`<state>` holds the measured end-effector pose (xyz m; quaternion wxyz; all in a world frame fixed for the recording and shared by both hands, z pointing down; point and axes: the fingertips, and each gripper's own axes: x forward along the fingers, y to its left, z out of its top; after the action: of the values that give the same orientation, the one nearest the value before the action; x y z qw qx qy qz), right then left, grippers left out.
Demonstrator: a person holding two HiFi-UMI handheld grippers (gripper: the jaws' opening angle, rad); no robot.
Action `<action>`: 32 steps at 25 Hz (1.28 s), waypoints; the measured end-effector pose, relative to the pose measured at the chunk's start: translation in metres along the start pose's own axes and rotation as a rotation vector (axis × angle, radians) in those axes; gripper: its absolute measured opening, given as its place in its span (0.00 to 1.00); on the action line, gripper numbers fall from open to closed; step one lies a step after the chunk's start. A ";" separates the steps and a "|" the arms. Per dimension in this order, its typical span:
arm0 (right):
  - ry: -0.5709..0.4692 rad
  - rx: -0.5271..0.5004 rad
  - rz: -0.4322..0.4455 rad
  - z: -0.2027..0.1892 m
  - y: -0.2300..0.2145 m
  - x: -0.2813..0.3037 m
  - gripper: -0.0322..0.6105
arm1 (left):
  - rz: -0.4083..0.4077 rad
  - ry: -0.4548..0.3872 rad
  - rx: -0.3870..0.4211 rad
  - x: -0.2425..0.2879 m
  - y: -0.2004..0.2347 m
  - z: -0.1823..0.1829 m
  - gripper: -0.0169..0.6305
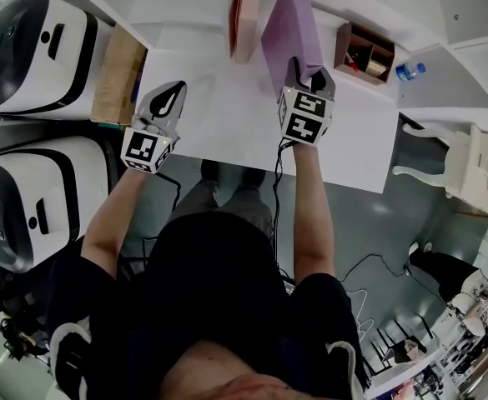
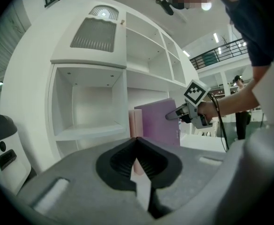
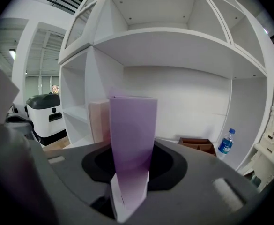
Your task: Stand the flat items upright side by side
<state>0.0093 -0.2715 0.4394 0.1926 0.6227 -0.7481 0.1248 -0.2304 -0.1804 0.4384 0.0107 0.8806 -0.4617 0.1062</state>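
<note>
The right gripper [image 1: 309, 80] has its fingers clamped on the near edge of a purple book [image 1: 287, 27]. The book stands on edge on the white bench [image 1: 210, 115] under the shelves, just to the right of a pink book [image 1: 244, 11] that stands upright. In the right gripper view the purple book fills the gap between the fingers, with the pink book behind it to the left. The left gripper [image 1: 168, 100] hangs over the bench, apart from both books on their left, with its fingers pressed together on nothing. A wooden organiser box [image 1: 364, 54] and a water bottle [image 1: 409, 71] sit further right.
</note>
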 end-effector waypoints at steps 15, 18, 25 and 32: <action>-0.007 -0.005 -0.053 0.014 0.011 0.059 0.27 | 0.038 -0.002 0.012 -0.011 0.006 0.007 0.03; -0.008 -0.025 -0.076 0.020 0.013 0.064 0.27 | 0.044 -0.005 0.010 -0.013 0.006 0.007 0.03; -0.011 -0.020 -0.096 0.027 0.020 0.079 0.28 | 0.049 -0.001 0.000 -0.016 0.007 0.006 0.03; -0.020 -0.034 -0.123 0.033 0.030 0.093 0.29 | 0.056 0.003 0.007 -0.019 0.010 0.005 0.03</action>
<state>-0.0382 -0.3615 0.4527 0.2029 0.6653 -0.7123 0.0939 -0.2482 -0.1710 0.4289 0.0052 0.8672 -0.4857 0.1092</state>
